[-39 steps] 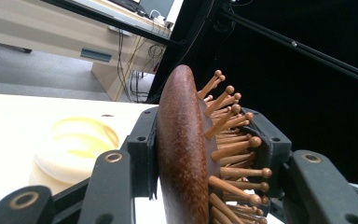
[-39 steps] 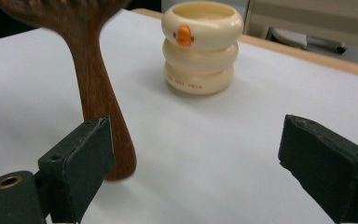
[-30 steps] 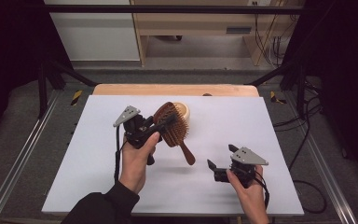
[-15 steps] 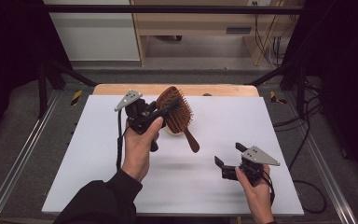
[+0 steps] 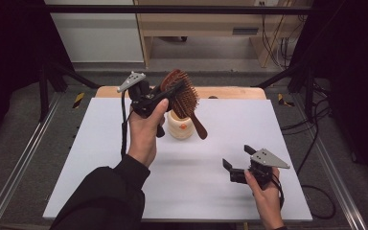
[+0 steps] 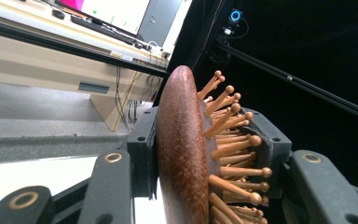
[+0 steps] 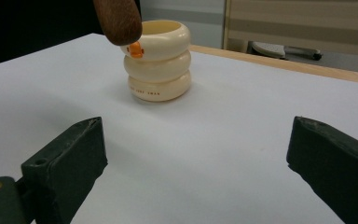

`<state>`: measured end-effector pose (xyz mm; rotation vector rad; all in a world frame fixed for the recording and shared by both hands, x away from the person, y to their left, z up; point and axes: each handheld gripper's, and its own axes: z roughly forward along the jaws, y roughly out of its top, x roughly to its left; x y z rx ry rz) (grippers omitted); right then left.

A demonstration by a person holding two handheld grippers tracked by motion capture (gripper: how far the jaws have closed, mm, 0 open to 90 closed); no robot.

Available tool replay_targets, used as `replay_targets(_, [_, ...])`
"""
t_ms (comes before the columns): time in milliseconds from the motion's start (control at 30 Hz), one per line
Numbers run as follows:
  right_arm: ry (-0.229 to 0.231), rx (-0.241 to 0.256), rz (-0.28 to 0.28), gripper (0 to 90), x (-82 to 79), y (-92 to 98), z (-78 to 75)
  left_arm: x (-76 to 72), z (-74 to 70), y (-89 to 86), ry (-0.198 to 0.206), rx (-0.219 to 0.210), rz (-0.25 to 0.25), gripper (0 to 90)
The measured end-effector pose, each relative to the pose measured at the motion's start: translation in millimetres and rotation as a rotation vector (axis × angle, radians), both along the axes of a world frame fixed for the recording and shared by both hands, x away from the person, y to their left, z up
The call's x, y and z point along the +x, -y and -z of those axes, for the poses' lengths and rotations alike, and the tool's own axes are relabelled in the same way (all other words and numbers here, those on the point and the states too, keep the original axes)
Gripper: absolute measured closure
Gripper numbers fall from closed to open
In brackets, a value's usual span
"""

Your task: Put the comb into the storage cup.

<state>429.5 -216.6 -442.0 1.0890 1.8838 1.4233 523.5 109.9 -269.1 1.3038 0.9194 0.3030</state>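
White surface point(image 5: 100, 158) filled the middle of the high view, with a pale wooden strip along its far edge. A dark sleeve point(image 5: 100, 201) came in from the lower left of that frame, and its hand point(image 5: 143, 136) held the left claw point(image 5: 172, 91) raised above the surface in the upper middle. That claw was clamped on the head of a brown wooden hairbrush point(image 5: 184, 98); in the left gripper view the jaws pressed the brush point(image 6: 186, 158) from both sides, one on its smooth back, the other against the peg bristles. The brush handle slanted down toward the lower right, crossing in front of a cream cup point(image 5: 179, 127) shaped like stacked rings with a small orange mark. The cup stood upright on the surface just below the brush head. In the right gripper view the handle's rounded end point(image 7: 119, 21) hung at the cup's point(image 7: 158, 70) rim in the upper left. At the lower right of the high view, the right claw point(image 5: 237, 165) sat low over the surface, its jaws wide apart and holding nothing, well apart from the cup.
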Motion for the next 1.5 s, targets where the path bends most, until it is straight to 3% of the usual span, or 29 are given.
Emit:
replay_targets(300, [0.003, -0.009, -0.018, 4.2, -1.2, -4.3, 0.5, 10.9, -8.5, -3.9, -0.004, -0.033, -0.016, 51.8])
replay_targets(433, [0.003, -0.011, -0.018, 4.2, -1.5, -5.0, 0.5, 14.1, -12.5, -3.6, 0.012, -0.011, -0.022, 51.7])
replay_targets(767, [0.013, -0.011, -0.024, 4.2, -2.0, -4.2, 0.3, 25.5, -23.5, -6.1, 0.032, -0.025, -0.052, 51.7])
replay_targets(900, [0.025, 0.001, -0.023, 3.9, -3.5, -1.9, -1.2, 29.8, -24.7, -7.5, 0.040, -0.006, -0.063, 51.7])
replay_targets(1500, [0.022, 0.006, -0.026, 3.9, -2.5, -0.5, -0.1, 42.4, -19.7, -11.4, 0.052, -0.009, -0.100, 51.7])
